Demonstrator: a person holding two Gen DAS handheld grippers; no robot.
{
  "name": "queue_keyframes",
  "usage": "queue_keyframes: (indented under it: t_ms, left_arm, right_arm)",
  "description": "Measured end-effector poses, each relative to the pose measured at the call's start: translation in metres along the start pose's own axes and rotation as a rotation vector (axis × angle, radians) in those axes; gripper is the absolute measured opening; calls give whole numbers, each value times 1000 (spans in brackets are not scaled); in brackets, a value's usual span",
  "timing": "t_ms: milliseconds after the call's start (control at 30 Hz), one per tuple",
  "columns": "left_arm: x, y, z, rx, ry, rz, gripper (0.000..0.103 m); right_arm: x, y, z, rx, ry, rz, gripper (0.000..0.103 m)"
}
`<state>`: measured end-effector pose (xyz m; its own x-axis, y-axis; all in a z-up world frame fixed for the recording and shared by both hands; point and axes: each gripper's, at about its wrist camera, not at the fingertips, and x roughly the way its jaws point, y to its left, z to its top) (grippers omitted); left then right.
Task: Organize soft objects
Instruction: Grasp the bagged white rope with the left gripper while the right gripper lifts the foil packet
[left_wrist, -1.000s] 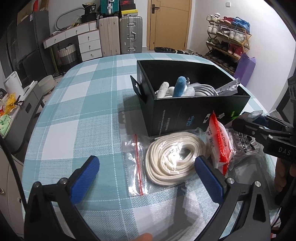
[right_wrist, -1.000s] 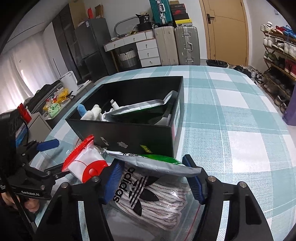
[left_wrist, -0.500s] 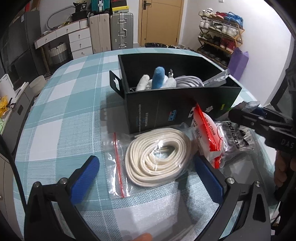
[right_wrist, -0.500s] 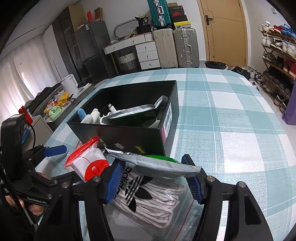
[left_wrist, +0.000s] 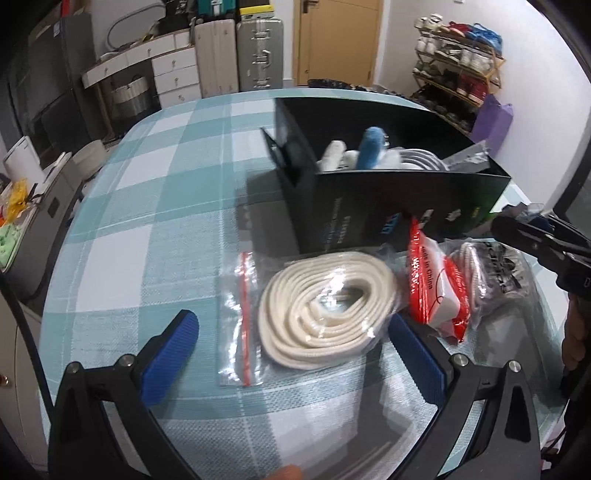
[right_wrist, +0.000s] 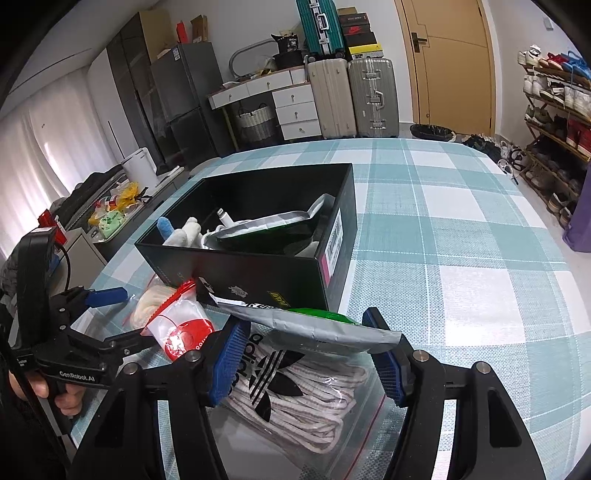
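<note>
A coil of white rope (left_wrist: 328, 302) in a clear zip bag lies on the checked tablecloth, in front of the black box (left_wrist: 388, 206). My left gripper (left_wrist: 295, 354) is open wide just short of the coil, its right pad close to the coil's edge. Right of the coil lie a red-and-white packet (left_wrist: 436, 291) and an Adidas bag of laces (right_wrist: 295, 387). My right gripper (right_wrist: 306, 360) hovers over that bag, shut on a silver-and-green foil packet (right_wrist: 314, 325) that spans its pads. The box holds a blue-and-white soft toy (right_wrist: 177, 230), a cable and another foil bag.
The black box (right_wrist: 258, 269) stands mid-table with its long side towards me. Bare checked cloth (right_wrist: 461, 258) stretches to the right of it and behind it. Off the table are suitcases (right_wrist: 369, 96), drawers and a shoe rack (right_wrist: 554, 122). A hand (right_wrist: 55, 391) holds the left gripper's handle.
In the left wrist view the rope coil has drifted left, so it sits more centrally between the fingers. In the right wrist view the box looks slightly farther away; the foil packet stays between the pads.
</note>
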<state>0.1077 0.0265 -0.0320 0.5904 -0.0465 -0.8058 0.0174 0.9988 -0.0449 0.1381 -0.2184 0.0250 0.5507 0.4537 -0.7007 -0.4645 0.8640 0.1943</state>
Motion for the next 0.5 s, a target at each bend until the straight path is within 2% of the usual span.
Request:
queue_keyframes:
  t_ms: [267, 333, 433, 500]
  left_arm:
    - [7, 1, 2, -21, 10, -7, 100]
    - [6, 1, 3, -20, 2, -13, 94]
    - [3, -1, 2, -1, -12, -32, 79]
    - [0, -2, 2, 11, -23, -35, 64]
  right_arm:
    - [-2, 0, 0, -4, -3, 2, 64]
    - [-2, 0, 0, -6, -4, 3, 64]
    - [-2, 2, 0, -9, -6, 4, 64]
    - [-3, 2, 0, -11, -8, 5, 64]
